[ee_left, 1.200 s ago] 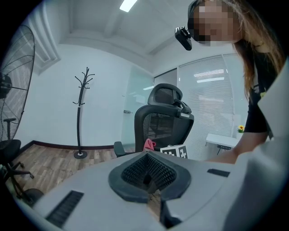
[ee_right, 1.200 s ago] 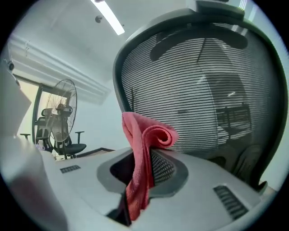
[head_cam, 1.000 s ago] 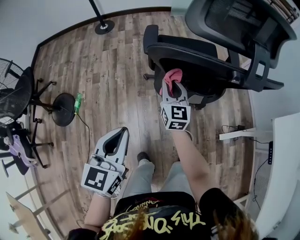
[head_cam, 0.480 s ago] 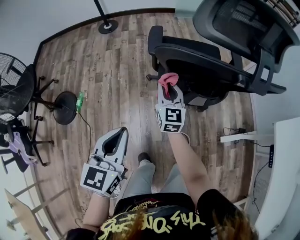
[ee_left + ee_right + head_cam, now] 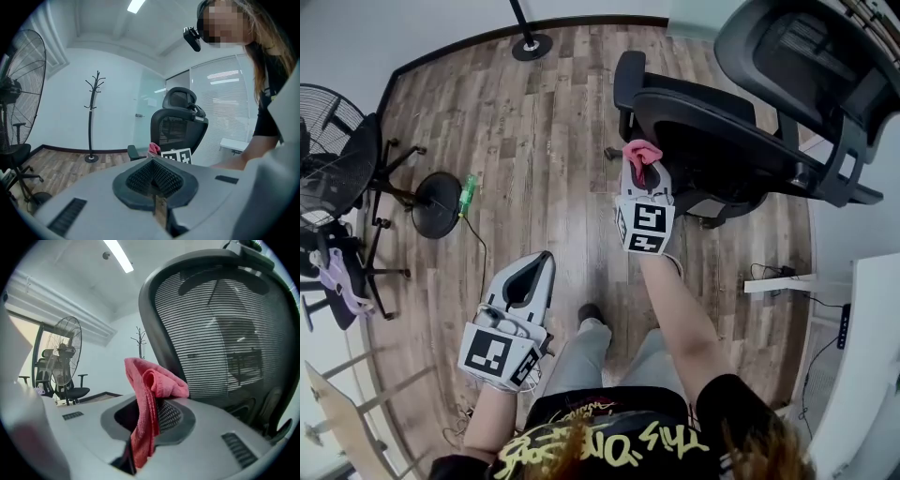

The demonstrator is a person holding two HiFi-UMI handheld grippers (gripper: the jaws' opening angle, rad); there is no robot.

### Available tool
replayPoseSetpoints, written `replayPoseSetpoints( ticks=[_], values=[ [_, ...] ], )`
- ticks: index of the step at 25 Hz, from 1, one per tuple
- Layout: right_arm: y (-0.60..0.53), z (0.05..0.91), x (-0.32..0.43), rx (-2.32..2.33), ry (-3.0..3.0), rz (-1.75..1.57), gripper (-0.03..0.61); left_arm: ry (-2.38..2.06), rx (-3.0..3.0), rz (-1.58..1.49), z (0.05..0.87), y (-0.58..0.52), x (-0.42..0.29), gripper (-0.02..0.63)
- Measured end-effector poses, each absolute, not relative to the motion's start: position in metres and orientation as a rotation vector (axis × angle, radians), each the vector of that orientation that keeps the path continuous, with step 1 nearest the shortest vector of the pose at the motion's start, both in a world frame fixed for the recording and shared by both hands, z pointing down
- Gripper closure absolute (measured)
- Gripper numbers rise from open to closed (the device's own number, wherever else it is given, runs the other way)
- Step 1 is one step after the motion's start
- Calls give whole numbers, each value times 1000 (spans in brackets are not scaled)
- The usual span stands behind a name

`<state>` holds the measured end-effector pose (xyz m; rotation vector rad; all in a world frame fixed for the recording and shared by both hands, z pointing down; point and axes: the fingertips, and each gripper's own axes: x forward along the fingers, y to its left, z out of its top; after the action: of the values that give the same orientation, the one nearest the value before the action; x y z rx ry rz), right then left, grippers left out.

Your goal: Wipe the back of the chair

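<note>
**Pink cloth clamped in your right gripper, beside the office chair**

Head view: your right gripper (image 5: 643, 174) was stretched forward with its tips at the near edge of the black office chair (image 5: 724, 141). A pink cloth (image 5: 641, 152) bunched out of those tips, over the edge of the seat. The mesh backrest (image 5: 802, 52) stood on the far side of the seat, apart from the cloth. Your left gripper (image 5: 542, 264) hung low by your leg over the wood floor (image 5: 534, 141), well away from the chair.

Left gripper view: the left gripper (image 5: 154, 177) had its ribbed pads pressed together with nothing between them. Beyond it stood the chair (image 5: 180, 126), with the cloth (image 5: 153, 148) showing in front of it, and a coat stand (image 5: 95, 117) by the wall.

Right gripper view: the right gripper (image 5: 146, 423) was clamped on the cloth (image 5: 151, 392), which stood up in a fold above the pads and trailed down between them. The backrest's mesh (image 5: 225, 333) filled the view just behind the cloth; whether they touched, you couldn't tell from here. A standing fan (image 5: 66, 352) stood off to the left.
</note>
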<state>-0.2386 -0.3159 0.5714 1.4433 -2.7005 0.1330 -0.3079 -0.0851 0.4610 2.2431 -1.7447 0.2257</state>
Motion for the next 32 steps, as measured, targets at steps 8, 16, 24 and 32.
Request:
replayPoseSetpoints(
  ticks=[8, 16, 24, 32],
  values=[
    [-290, 543, -268, 1263, -2831, 82, 513, -1775, 2235, 220, 454, -89, -304, 620],
    [-249, 499, -247, 1208, -2920, 69, 514, -1786, 2263, 194, 433, -92, -287, 620],
    [-209, 460, -195, 1162, -2955, 10, 513, -1764, 2294, 151, 419, -95, -246, 620],
    [-187, 438, -123, 1194, -2968, 14, 514, -1744, 2336, 165, 412, -101, -193, 620]
  ],
)
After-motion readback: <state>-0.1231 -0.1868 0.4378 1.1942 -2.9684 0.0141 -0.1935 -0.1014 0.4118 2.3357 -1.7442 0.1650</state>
